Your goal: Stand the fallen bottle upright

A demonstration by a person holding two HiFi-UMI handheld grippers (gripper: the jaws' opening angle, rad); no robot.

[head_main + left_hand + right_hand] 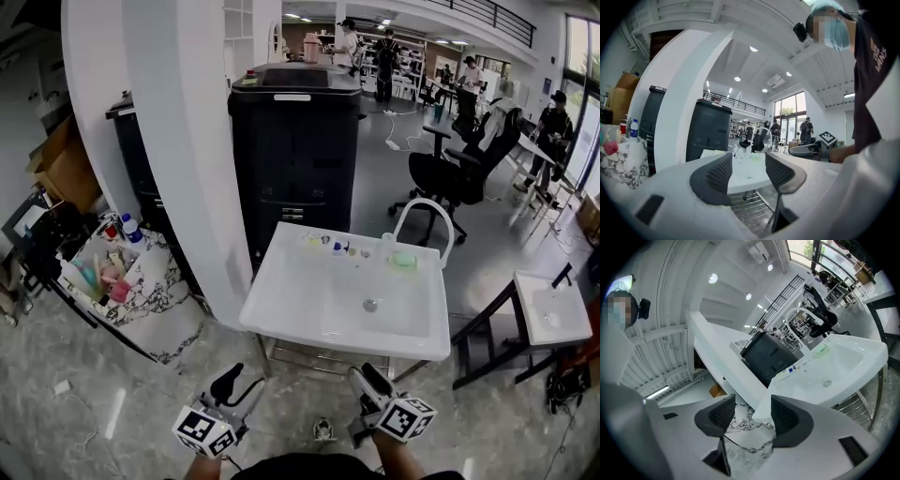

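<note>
A white sink (309, 314) on a metal stand is in front of me in the head view. Several small items (337, 247) and a green soap (404, 261) lie along its back ledge by the arched tap (422, 217). They are too small to tell which is a fallen bottle. My left gripper (234, 382) and right gripper (367, 380) hang low before the sink's front edge, apart from it. The left gripper (749, 171) is open and empty, with the sink (740, 176) beyond its jaws. The right gripper (749, 414) is open and empty too, and the sink (843, 359) lies off to its right.
A marble counter (164, 281) with upright bottles (131, 228) and a basket stands at the left, behind a white pillar (178, 141). A black cabinet (295, 141) rises behind the sink. A second small sink (553, 314) stands at the right. Office chairs (450, 173) and people are farther back.
</note>
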